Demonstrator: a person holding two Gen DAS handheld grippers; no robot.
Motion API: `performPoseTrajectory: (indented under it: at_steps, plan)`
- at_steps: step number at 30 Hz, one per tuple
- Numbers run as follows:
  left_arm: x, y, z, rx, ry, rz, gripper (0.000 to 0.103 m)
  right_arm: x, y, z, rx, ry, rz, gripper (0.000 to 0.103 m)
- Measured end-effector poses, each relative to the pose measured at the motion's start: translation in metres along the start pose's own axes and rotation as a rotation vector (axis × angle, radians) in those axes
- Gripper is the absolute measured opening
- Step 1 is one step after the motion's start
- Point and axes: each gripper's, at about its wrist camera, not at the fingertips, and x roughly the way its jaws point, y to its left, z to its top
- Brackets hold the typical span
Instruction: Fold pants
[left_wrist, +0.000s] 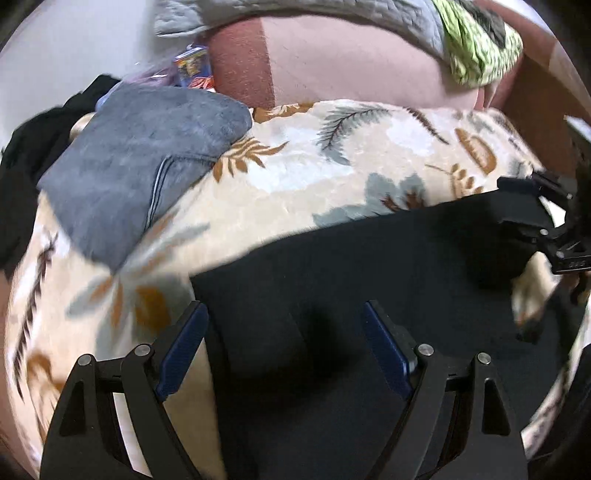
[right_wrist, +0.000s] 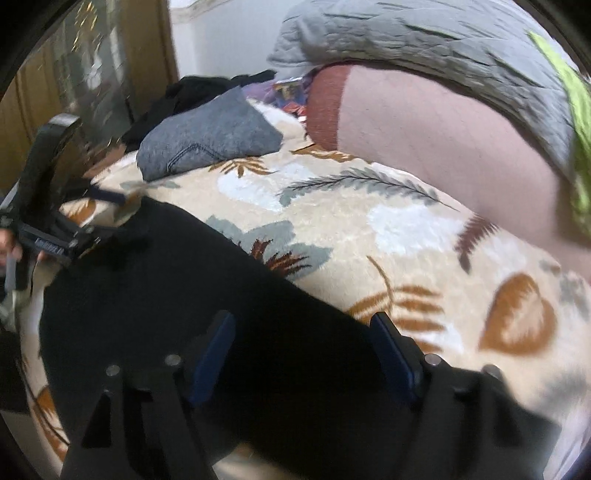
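The black pants (left_wrist: 369, 266) lie spread on the bed, on a cream leaf-print blanket (left_wrist: 295, 158), as a flat dark band running between the two tools. They look already doubled over into a long strip, though the cloth is so dark and the pictures so blurred that no seam, waistband or fold line can be told. By that reading, a first lengthwise fold seems done and the crosswise folds into a compact stack are left.

The left tool (left_wrist: 282, 325) hangs over the near part of the pants with its blue pads (left_wrist: 181, 350) standing wide apart and nothing pinched between them; the cloth lies under them, not in them. The right tool (right_wrist: 303, 343) is likewise spread wide above the other end of the pants, gripping nothing. In the left wrist view the right tool shows at the far right edge, over the end of the strip.

Around them: a folded grey garment (left_wrist: 140, 162), likely finished pants, sits on the blanket toward the far left corner, well apart from the black pair, with a dark heap of clothes (right_wrist: 199, 92) behind it. A pink and rust-coloured pillow (left_wrist: 351, 62) and a grey quilt (right_wrist: 424, 40) lie along the head of the bed, with a lime-green patterned cloth (left_wrist: 476, 48) beside the quilt. Between the pants and the pillow the blanket is bare, so nothing seems to block the next fold.
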Motion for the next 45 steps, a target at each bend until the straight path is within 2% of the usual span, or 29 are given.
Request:
performPoseTrajectory:
  at_steps: [7, 9, 11, 12, 13, 14, 15, 16, 17, 18, 19, 20, 24, 29, 34, 39, 42, 45]
  plan:
    - [0.039, 0.001, 0.023, 0.120, 0.051, 0.009, 0.085, 0.036, -0.009, 0.001, -0.058, 0.081, -0.006, 0.077]
    - [0.052, -0.003, 0.027, 0.170, 0.086, 0.035, 0.086, 0.044, -0.014, -0.001, -0.050, 0.108, 0.001, 0.077]
    - [0.056, -0.004, 0.029, 0.180, 0.085, 0.027, 0.086, 0.055, -0.019, -0.005, -0.023, 0.152, 0.018, 0.076]
    - [0.057, -0.004, 0.031, 0.177, 0.080, 0.021, 0.086, 0.055, -0.020, -0.007, -0.012, 0.145, 0.021, 0.075]
    - [0.058, -0.004, 0.031, 0.177, 0.081, 0.021, 0.086, 0.053, -0.019, -0.007, -0.011, 0.133, 0.027, 0.061]
    - [0.058, -0.004, 0.030, 0.176, 0.079, 0.021, 0.085, 0.050, -0.017, -0.007, -0.016, 0.124, 0.050, 0.032]
    - [0.058, -0.005, 0.029, 0.171, 0.072, 0.014, 0.074, 0.046, -0.014, -0.006, -0.021, 0.117, 0.052, 0.018]
    - [0.057, -0.005, 0.028, 0.167, 0.067, -0.025, 0.050, 0.043, -0.011, -0.005, -0.037, 0.109, 0.024, 0.011]
    - [0.053, -0.007, 0.027, 0.161, 0.058, -0.057, 0.045, 0.037, -0.005, -0.005, -0.064, 0.102, -0.005, 0.007]
    - [0.049, -0.009, 0.026, 0.164, 0.036, -0.029, 0.032, 0.033, -0.002, -0.005, -0.076, 0.094, -0.016, 0.007]
    - [0.046, -0.009, 0.025, 0.168, 0.024, 0.003, 0.010, 0.026, 0.001, -0.006, -0.088, 0.078, -0.029, 0.006]
    - [0.041, -0.006, 0.022, 0.156, 0.015, 0.036, 0.005, 0.015, 0.005, -0.007, -0.092, 0.057, -0.042, 0.004]
    - [0.008, 0.005, 0.008, 0.069, -0.046, 0.000, 0.005, -0.024, 0.019, -0.012, -0.066, -0.031, -0.046, 0.004]
    - [-0.033, -0.008, -0.009, 0.080, -0.119, -0.002, 0.005, -0.078, 0.063, -0.026, -0.087, -0.142, -0.076, 0.004]
    - [-0.084, -0.014, -0.044, 0.058, -0.189, -0.029, 0.005, -0.128, 0.108, -0.056, -0.127, -0.201, -0.044, 0.004]
    - [-0.109, -0.017, -0.095, 0.000, -0.179, -0.075, 0.005, -0.144, 0.140, -0.102, -0.106, -0.159, 0.036, 0.004]
    - [-0.104, -0.022, -0.126, -0.021, -0.137, -0.089, 0.005, -0.128, 0.150, -0.134, -0.046, -0.090, 0.082, 0.004]
    - [-0.087, -0.021, -0.151, -0.071, -0.076, -0.099, 0.010, -0.102, 0.160, -0.160, -0.020, -0.020, 0.079, 0.004]
